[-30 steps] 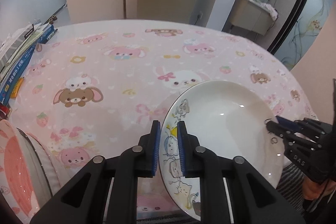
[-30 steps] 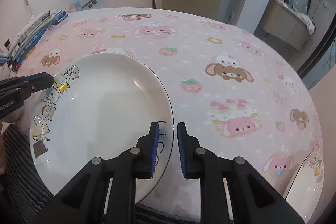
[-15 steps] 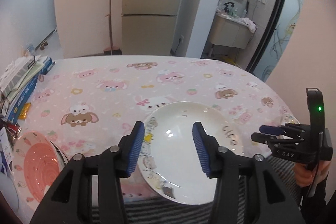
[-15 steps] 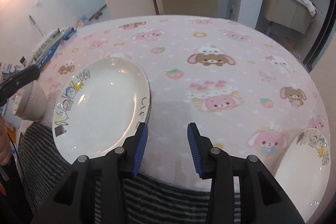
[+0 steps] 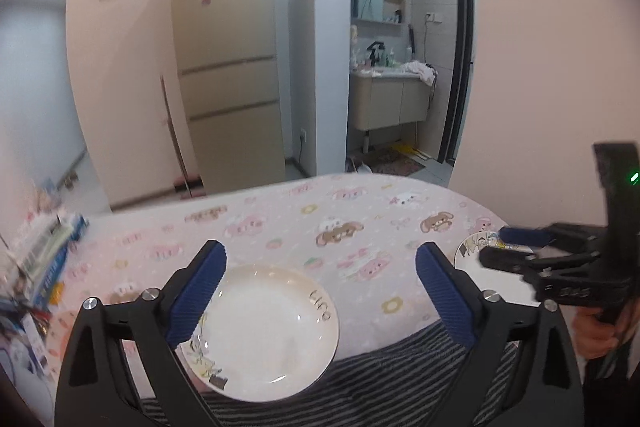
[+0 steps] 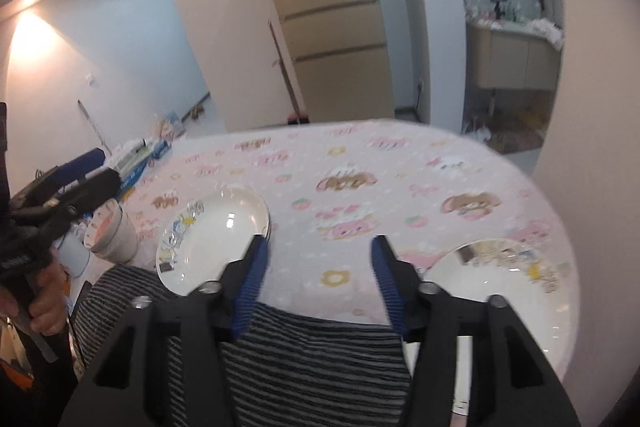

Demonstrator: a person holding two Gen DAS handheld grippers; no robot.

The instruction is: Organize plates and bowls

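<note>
A white plate with cartoon figures on its rim [image 5: 264,331] lies at the near edge of the pink cartoon tablecloth [image 5: 360,227]; it also shows in the right wrist view [image 6: 208,235]. My left gripper [image 5: 320,267] is wide open and empty, raised above and behind this plate. My right gripper [image 6: 318,251] is wide open and empty, pulled back over the table edge. A second white cartoon plate [image 6: 504,279] lies at the right edge of the table [image 5: 476,251]. A pink-and-white bowl [image 6: 110,231] stands left of the first plate.
A striped cloth [image 6: 304,347] hangs over the near table edge. Boxes and papers [image 5: 44,247] are piled at the table's left side. A beige fridge [image 5: 228,67] and a bathroom cabinet [image 5: 392,103] stand beyond the table.
Both grippers let go of the plate, opened wide and pulled up and back from the table. The plate now lies flat at the near edge.
</note>
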